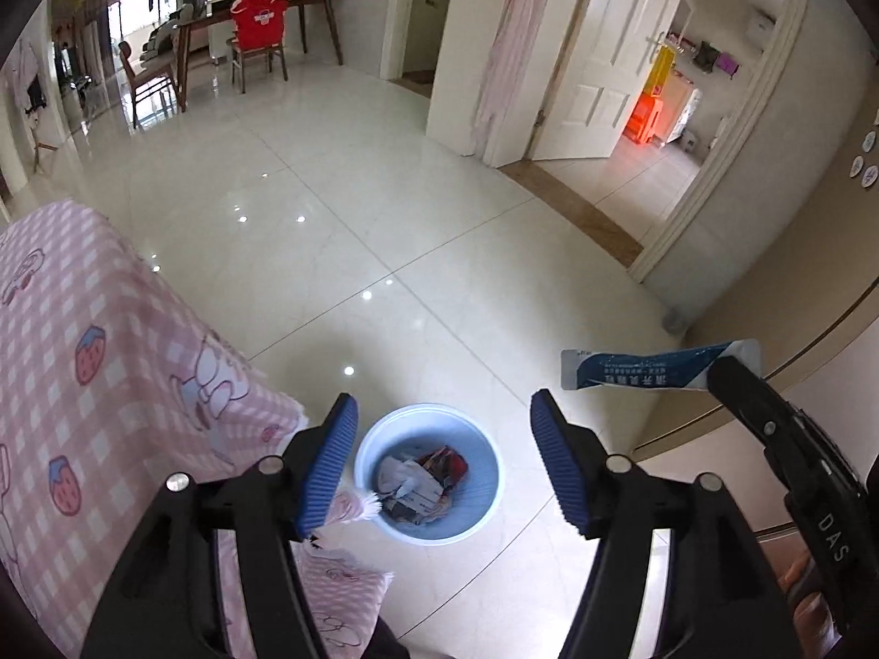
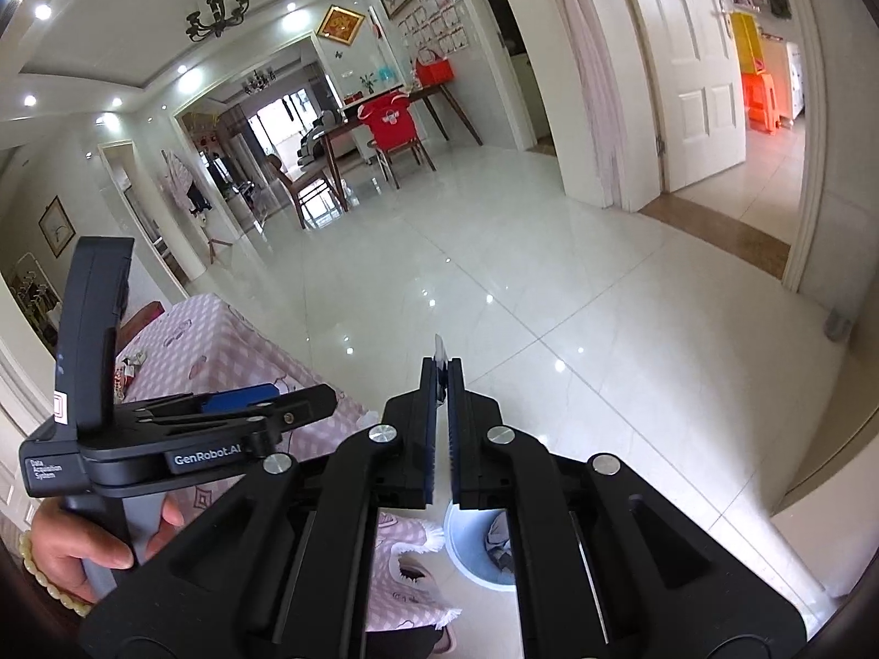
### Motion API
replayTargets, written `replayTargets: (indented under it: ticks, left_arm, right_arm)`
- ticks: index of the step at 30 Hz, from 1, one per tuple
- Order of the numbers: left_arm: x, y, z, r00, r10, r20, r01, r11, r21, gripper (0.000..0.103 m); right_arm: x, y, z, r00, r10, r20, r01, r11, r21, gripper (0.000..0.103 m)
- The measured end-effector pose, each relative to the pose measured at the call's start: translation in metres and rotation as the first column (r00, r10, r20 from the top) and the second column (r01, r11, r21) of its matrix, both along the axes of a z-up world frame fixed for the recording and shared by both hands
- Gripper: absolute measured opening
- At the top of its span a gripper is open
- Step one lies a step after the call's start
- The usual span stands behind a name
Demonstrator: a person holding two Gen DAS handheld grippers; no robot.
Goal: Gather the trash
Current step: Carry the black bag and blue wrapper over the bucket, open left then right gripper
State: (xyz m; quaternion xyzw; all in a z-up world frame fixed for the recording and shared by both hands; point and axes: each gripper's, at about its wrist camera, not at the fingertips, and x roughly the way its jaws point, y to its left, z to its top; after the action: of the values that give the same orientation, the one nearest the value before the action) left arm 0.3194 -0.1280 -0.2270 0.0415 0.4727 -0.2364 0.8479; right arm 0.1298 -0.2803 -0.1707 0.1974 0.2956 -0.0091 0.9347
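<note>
Packet: long, thin, blue and white, with small writing; it sticks out sideways in the air above the floor, near the bin.
Right gripper: squeezed tight on one end of the packet.
Left gripper: wide apart, holding nothing, right above the bin.
Bin: round, light blue, on the floor, with wrappers inside.

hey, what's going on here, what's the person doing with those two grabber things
A person is collecting trash with a handheld tool in each hand. The right tool is shut on a blue and white sachet, held in the air off to the side of a light blue bin on the tiled floor. The bin already holds wrappers. The left tool is open and empty above the bin, beside a table under a pink checked cloth.
</note>
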Motion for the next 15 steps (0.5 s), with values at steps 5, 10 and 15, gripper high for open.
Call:
replayTargets:
  ticks: [5,10,15]
  left_arm:
    - [0.001,0.017,0.003,1.000,0.029,0.002,-0.029,1.000,0.000,0.066]
    - [0.001,0.027,0.010,0.998,0.049,0.031,-0.049,0.999,0.011,0.069]
    - [0.001,0.035,0.019,0.996,0.066,0.063,-0.067,0.998,0.019,0.069]
  right_arm:
    - [0.005,-0.003,-0.005,1.000,0.015,-0.008,-0.015,1.000,0.002,0.004]
    - [0.007,0.003,-0.003,1.000,0.026,-0.007,-0.026,1.000,-0.001,0.004]
    - [0.012,0.006,-0.003,0.999,0.034,-0.001,-0.034,0.999,-0.003,0.004]
